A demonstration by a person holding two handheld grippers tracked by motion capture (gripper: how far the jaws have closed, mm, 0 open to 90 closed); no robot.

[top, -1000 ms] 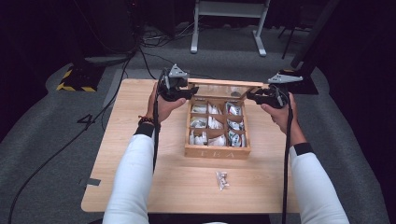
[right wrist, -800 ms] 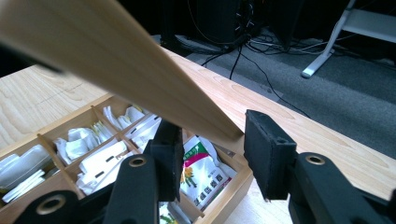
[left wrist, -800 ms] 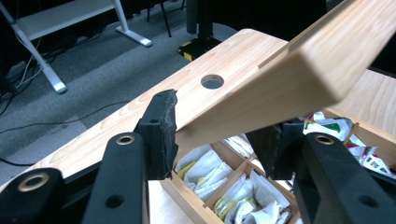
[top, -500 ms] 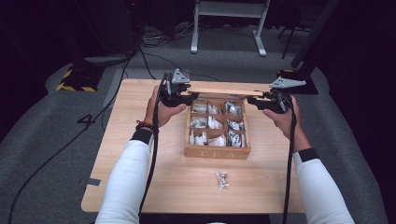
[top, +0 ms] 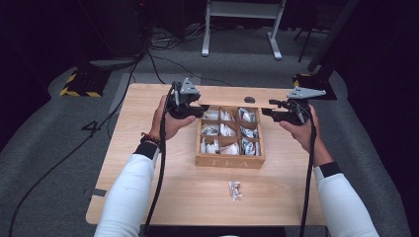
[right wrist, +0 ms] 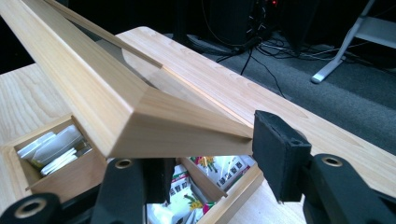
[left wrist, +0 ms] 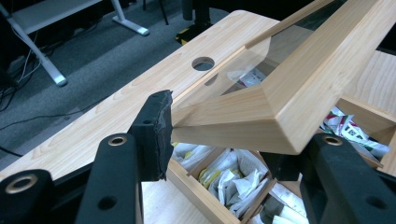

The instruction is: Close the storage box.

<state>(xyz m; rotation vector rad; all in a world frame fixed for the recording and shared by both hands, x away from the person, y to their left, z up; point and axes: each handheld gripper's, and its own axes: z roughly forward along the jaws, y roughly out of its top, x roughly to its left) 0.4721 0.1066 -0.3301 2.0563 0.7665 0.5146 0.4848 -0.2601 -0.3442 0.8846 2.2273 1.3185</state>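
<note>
The near front wall of the wooden box (top: 230,161) carries the letters "TEA", seen in the high view near the middle of the table. On the grey floor (top: 59,148) left of the table, a large dark "4" (top: 92,128) is marked. The sachets (left wrist: 348,128) in the box's compartments bear coloured print in both gripper views, but it is too small and blurred to read.
</note>
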